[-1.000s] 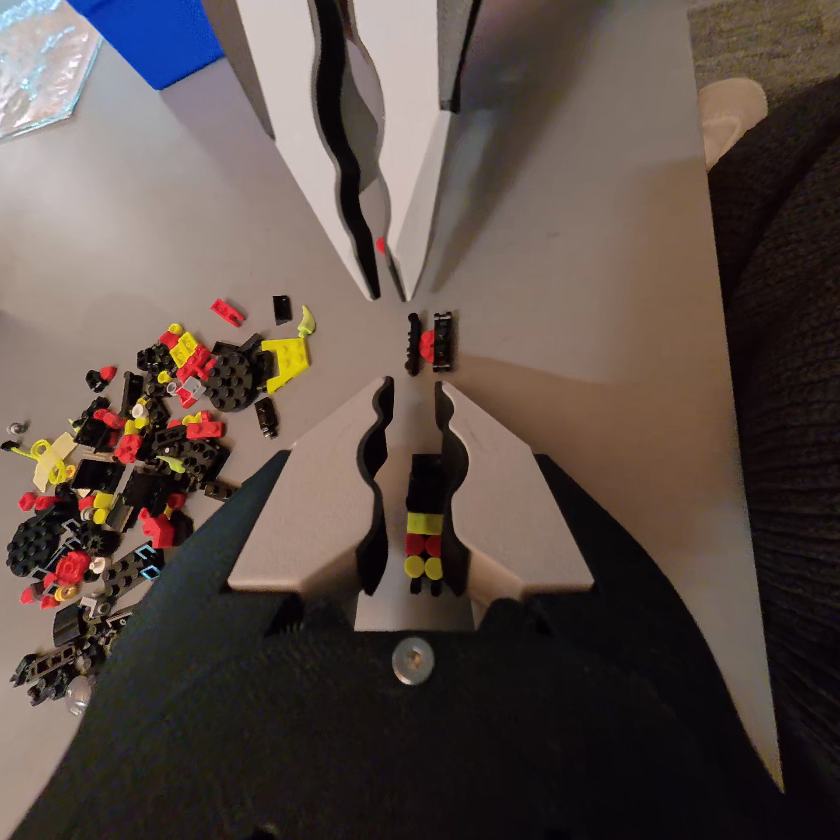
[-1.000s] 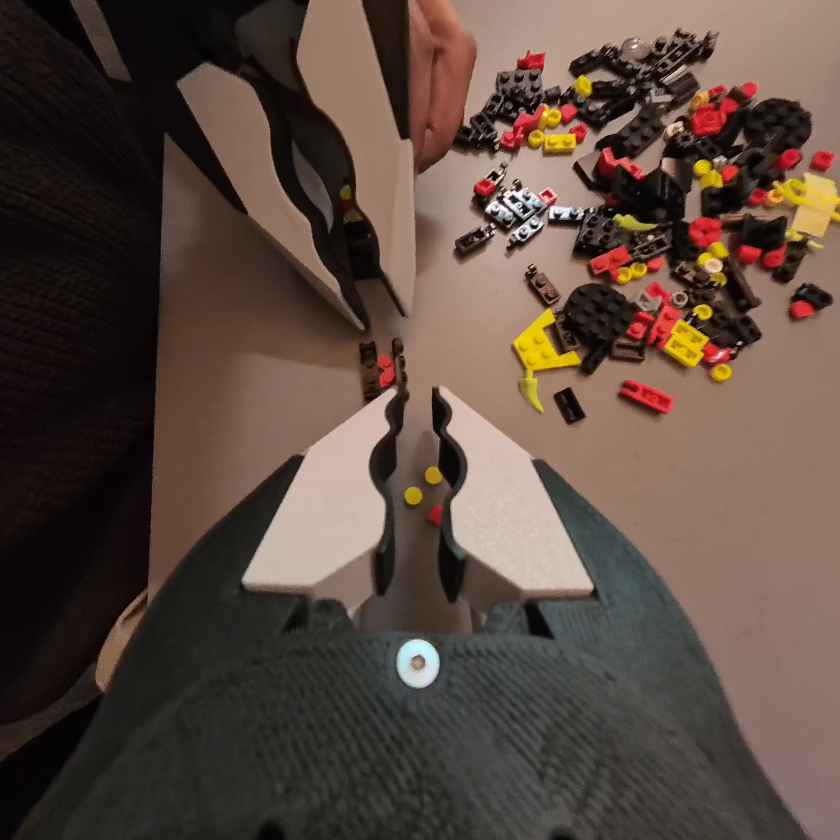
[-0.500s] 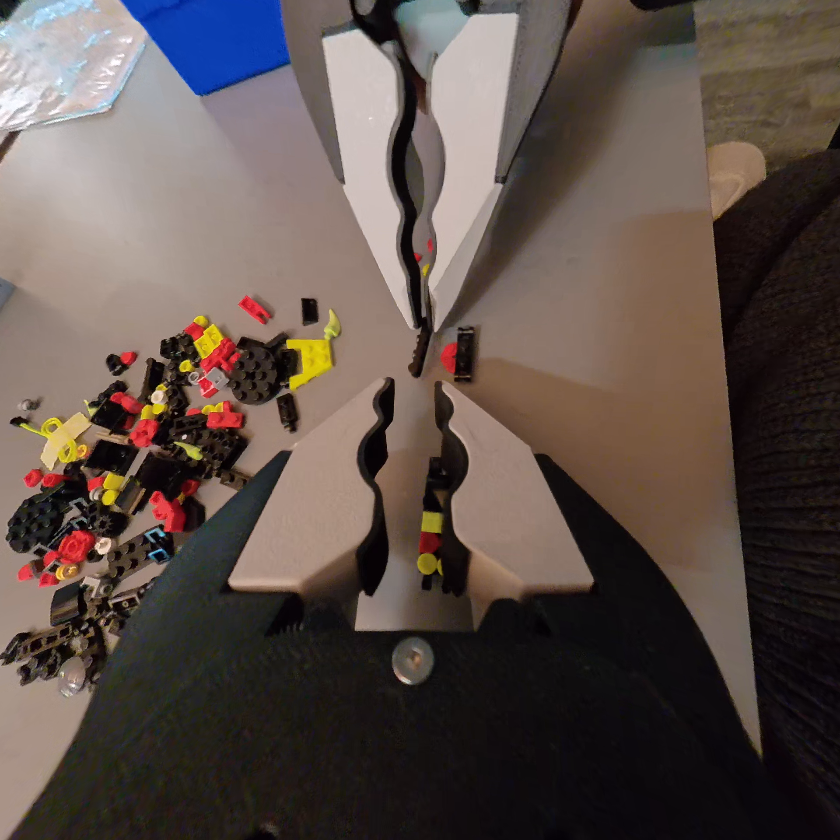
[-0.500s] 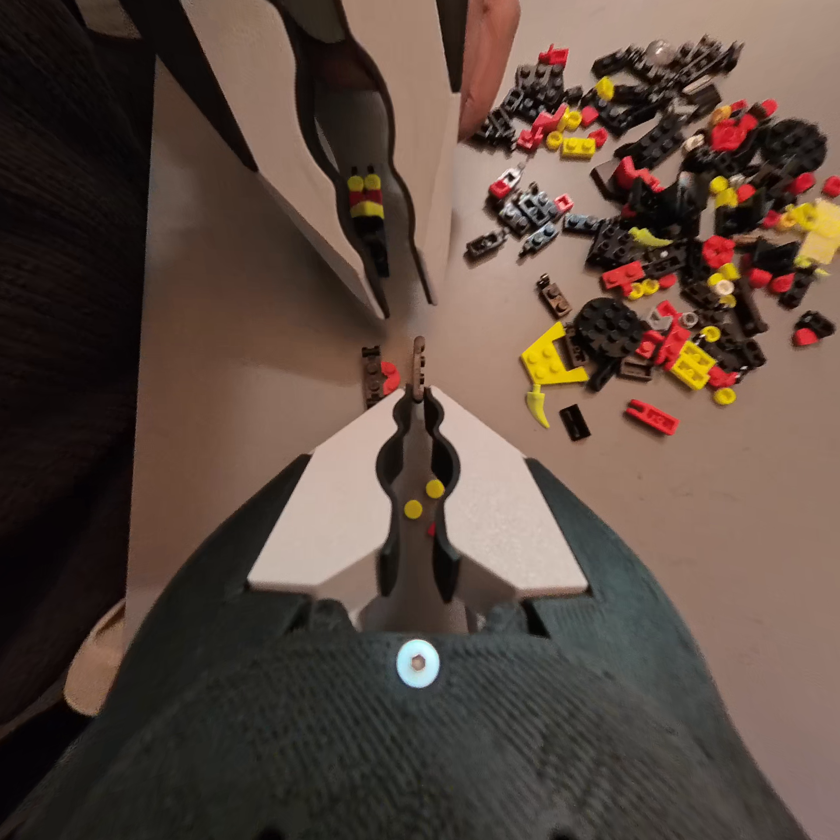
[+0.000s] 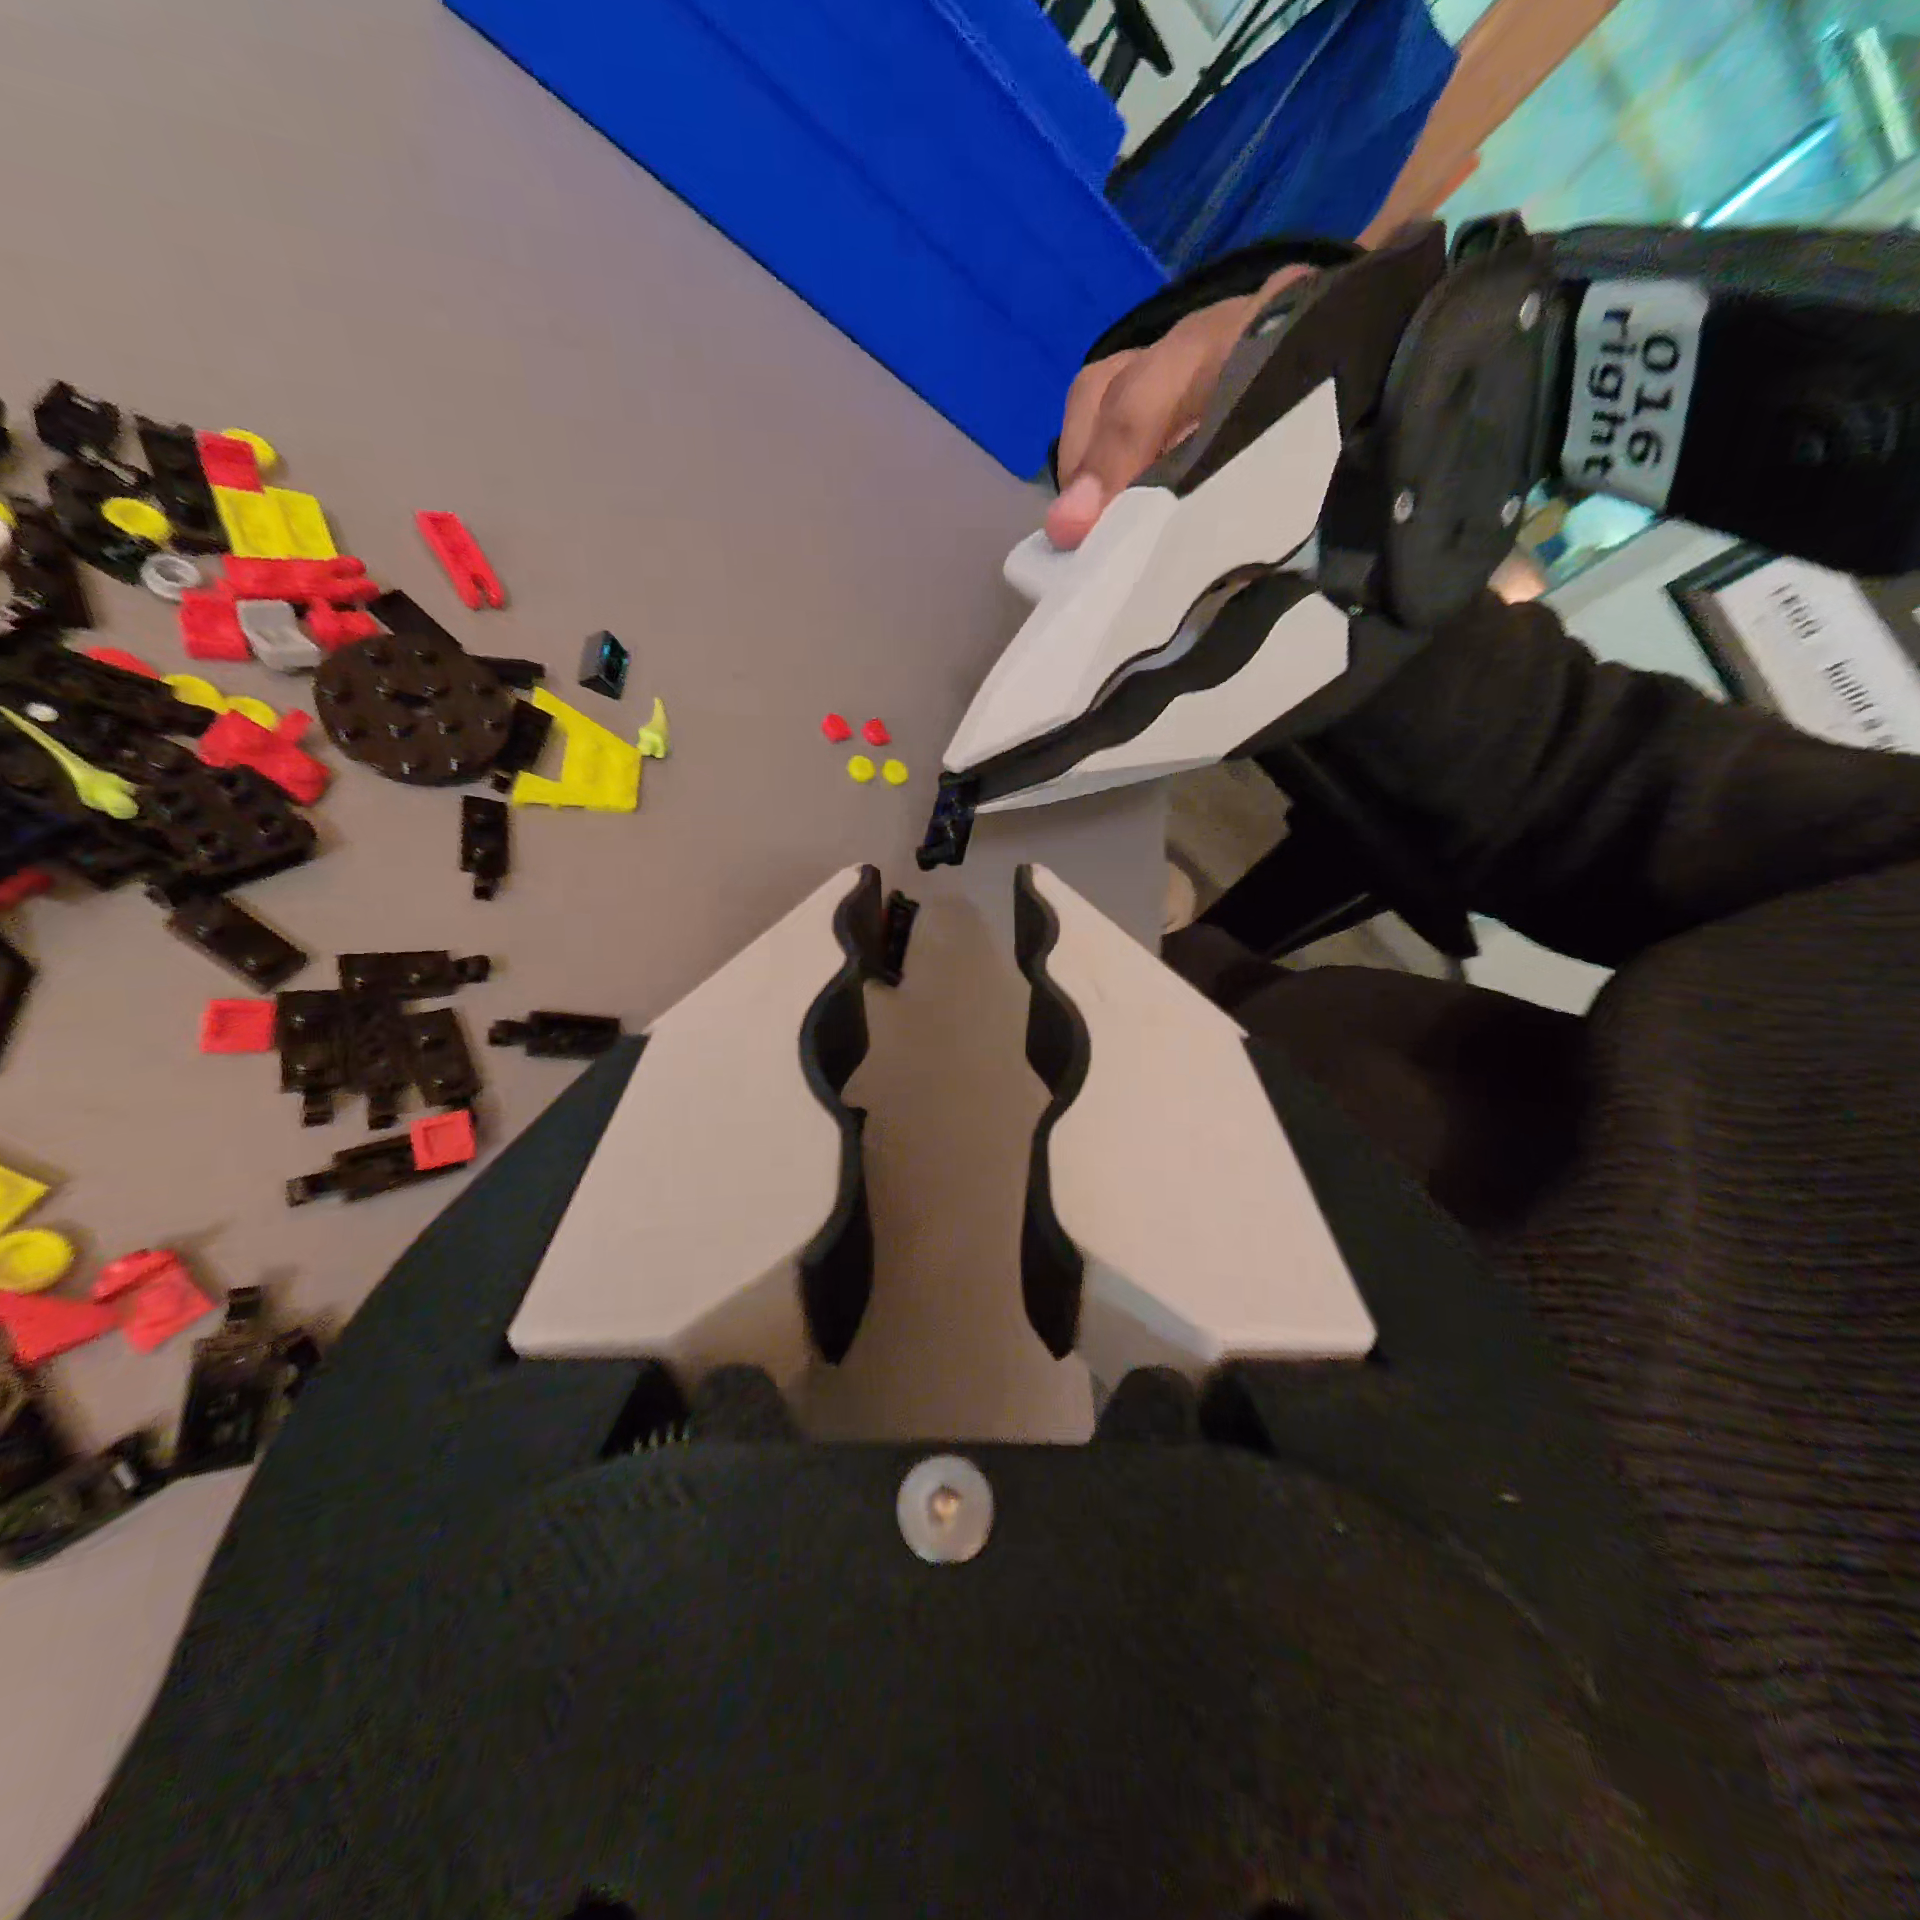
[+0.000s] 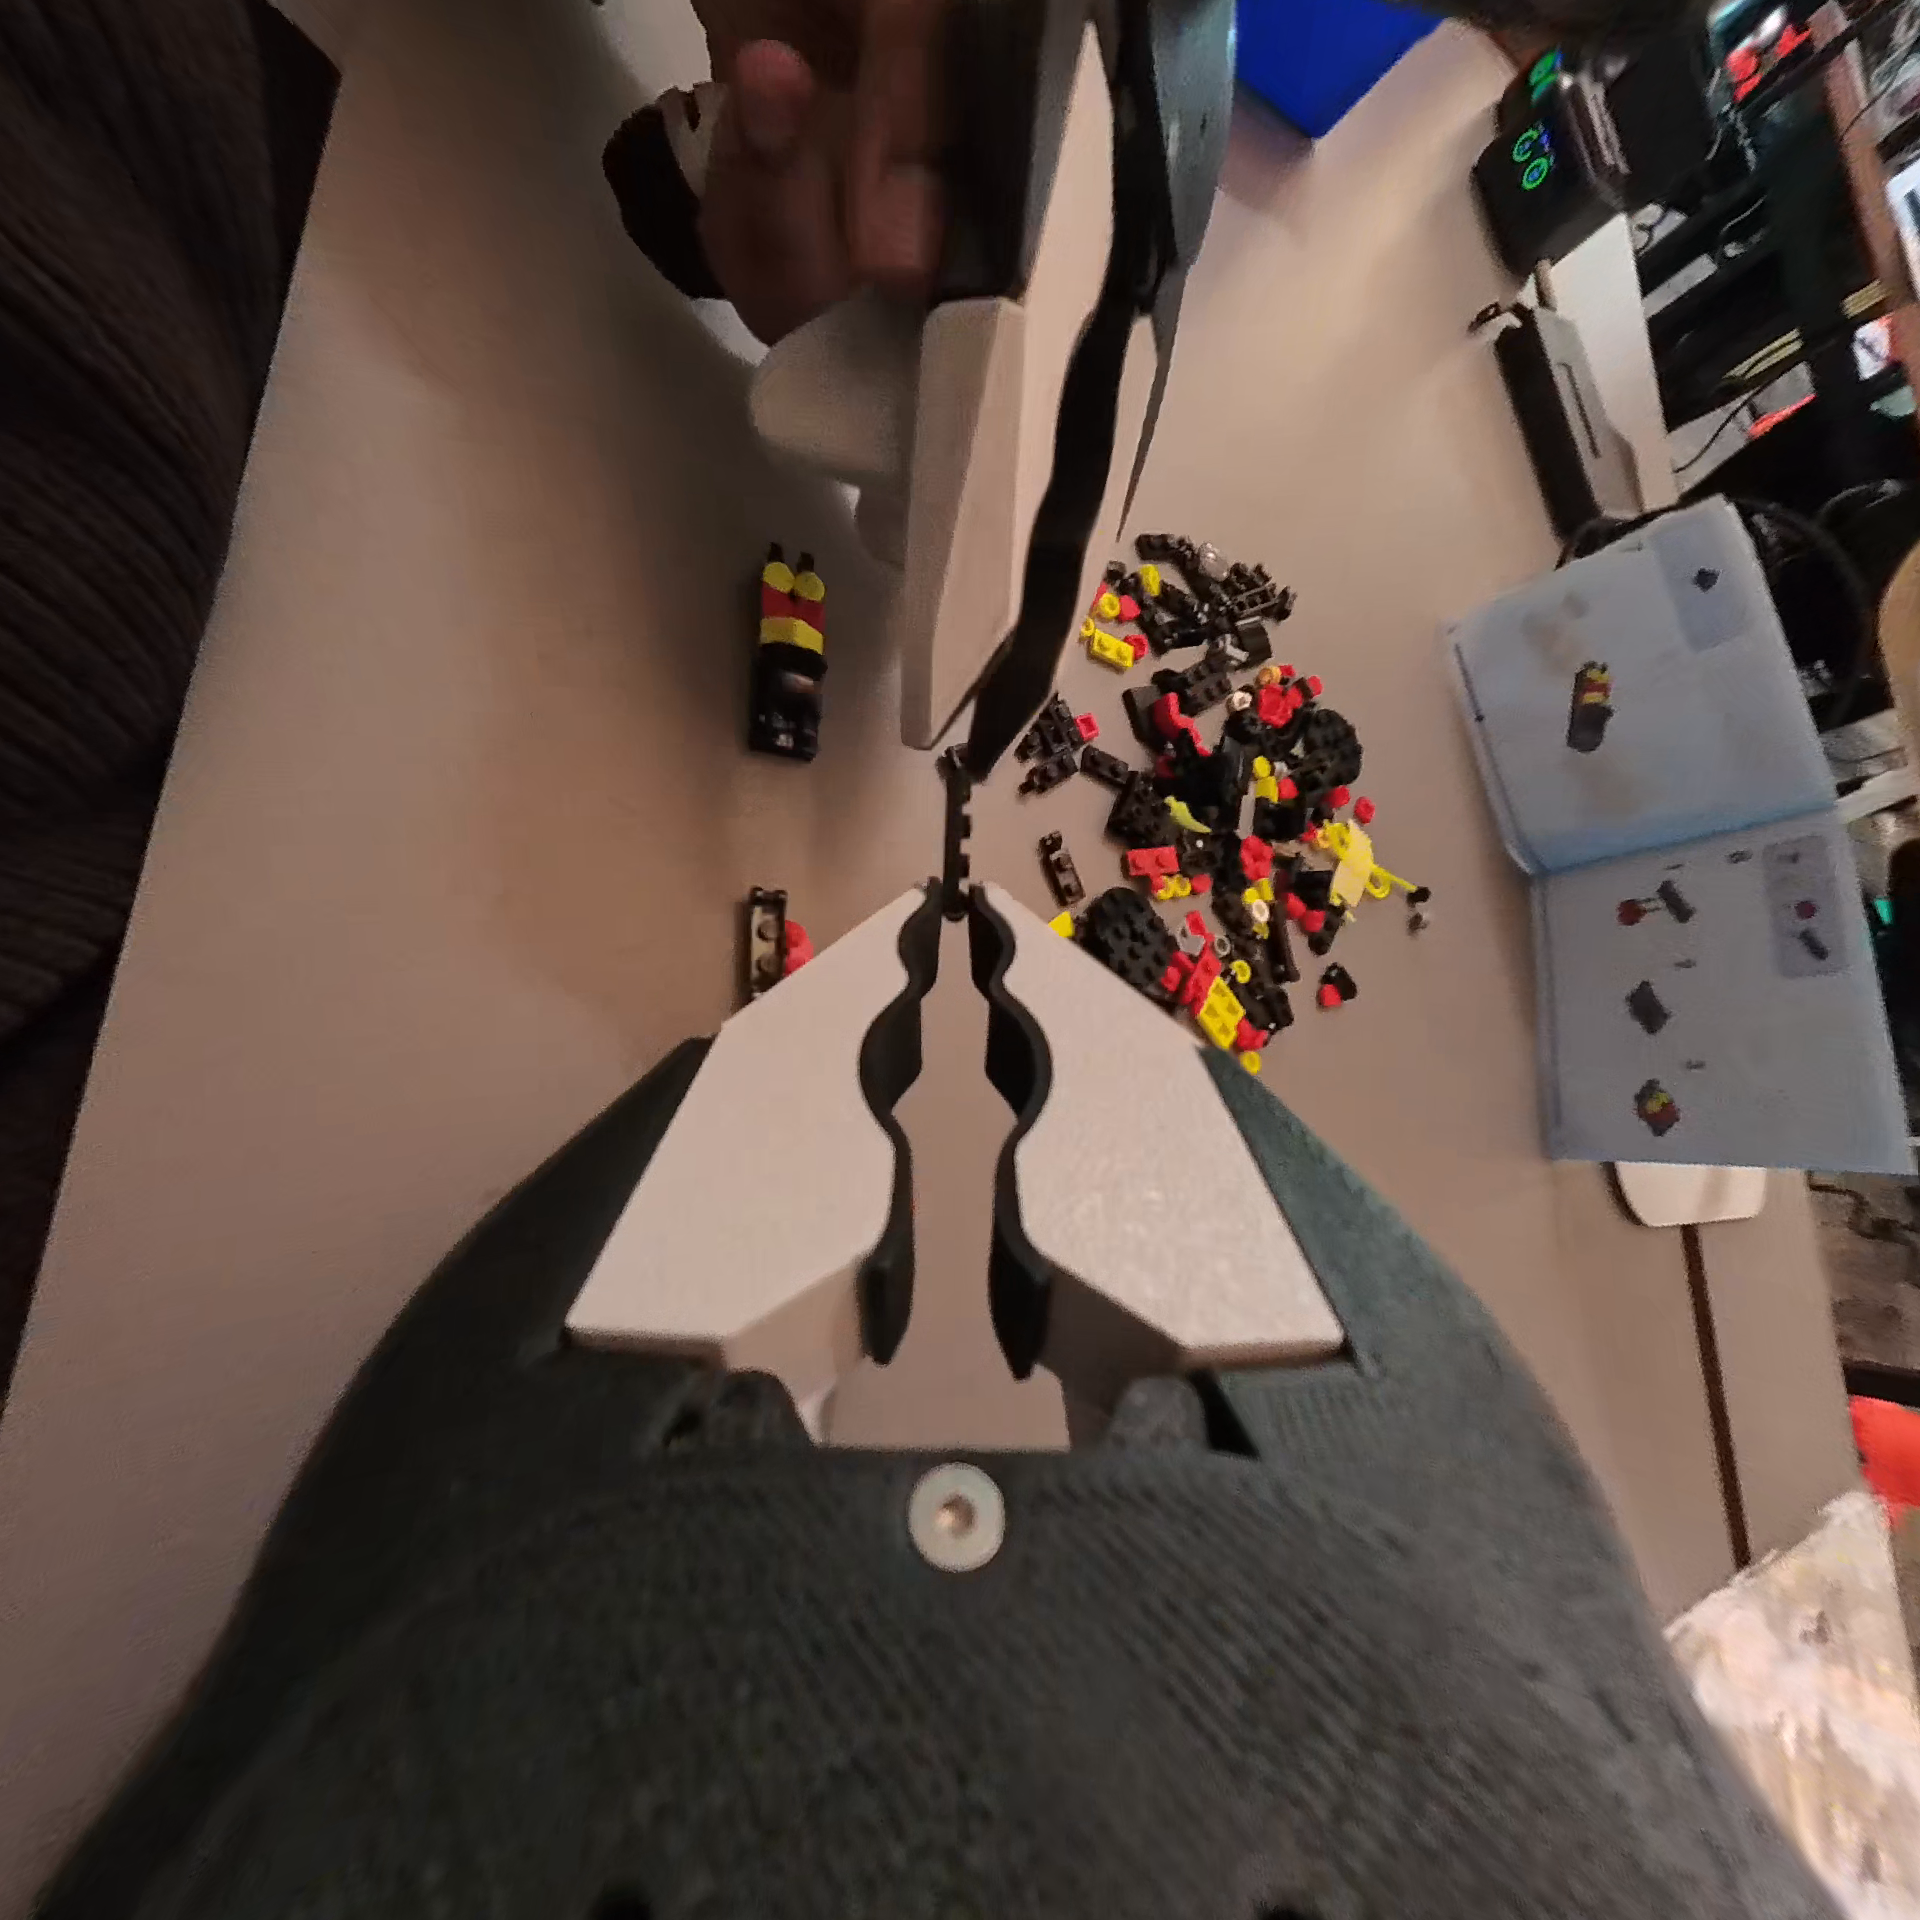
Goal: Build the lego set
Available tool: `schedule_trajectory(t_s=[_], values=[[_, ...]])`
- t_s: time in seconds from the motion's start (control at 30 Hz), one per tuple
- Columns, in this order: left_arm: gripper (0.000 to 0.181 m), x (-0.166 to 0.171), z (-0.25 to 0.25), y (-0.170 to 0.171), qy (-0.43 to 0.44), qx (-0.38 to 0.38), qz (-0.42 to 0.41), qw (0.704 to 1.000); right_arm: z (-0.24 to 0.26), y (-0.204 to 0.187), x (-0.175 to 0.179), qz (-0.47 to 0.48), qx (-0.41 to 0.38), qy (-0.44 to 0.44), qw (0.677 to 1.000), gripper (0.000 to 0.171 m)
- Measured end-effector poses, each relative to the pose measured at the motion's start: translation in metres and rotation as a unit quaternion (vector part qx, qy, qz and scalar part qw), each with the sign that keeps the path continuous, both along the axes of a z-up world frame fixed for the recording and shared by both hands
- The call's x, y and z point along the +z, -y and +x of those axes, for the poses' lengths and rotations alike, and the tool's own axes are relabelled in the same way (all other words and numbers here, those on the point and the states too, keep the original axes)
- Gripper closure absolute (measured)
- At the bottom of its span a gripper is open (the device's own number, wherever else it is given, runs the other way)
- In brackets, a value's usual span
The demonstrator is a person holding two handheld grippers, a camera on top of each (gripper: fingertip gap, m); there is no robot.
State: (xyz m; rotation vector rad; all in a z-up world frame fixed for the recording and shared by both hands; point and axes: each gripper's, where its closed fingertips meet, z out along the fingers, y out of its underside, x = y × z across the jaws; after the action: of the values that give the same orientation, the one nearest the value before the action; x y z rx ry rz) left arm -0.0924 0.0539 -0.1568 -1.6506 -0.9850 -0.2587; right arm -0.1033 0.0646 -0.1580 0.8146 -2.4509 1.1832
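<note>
Two grippers up off the table: right gripper (image 6: 954,902) pinches a thin black lego strip (image 6: 954,831) at its fingertips, left gripper (image 5: 943,891) gapes wide just beyond, loose lego pile (image 6: 1216,810) off to the right.

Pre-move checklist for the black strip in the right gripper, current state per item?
1. Right gripper shut on black strip: ok.
2. Left gripper open, ready to take a piece: ok.
3. Strip's far end seated between the left fingers: cannot tell, only the tip meets it.
4. Striped body lying on the table, apart from both grippers: ok.
5. Black-and-red piece free on the table beside the right gripper: ok.
6. Instruction booklet open: ok.
</note>
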Motion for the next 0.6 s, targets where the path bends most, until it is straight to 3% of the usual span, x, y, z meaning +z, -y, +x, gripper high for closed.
schedule_trajectory(t_s=[0.6], values=[[0.174, -0.0057, 0.0072, -0.0042, -0.002, -0.029, -0.012, 1.000, 0.0109, 0.0009, -0.0008, 0.002, 0.024, -0.024, 0.999, 0.168]])
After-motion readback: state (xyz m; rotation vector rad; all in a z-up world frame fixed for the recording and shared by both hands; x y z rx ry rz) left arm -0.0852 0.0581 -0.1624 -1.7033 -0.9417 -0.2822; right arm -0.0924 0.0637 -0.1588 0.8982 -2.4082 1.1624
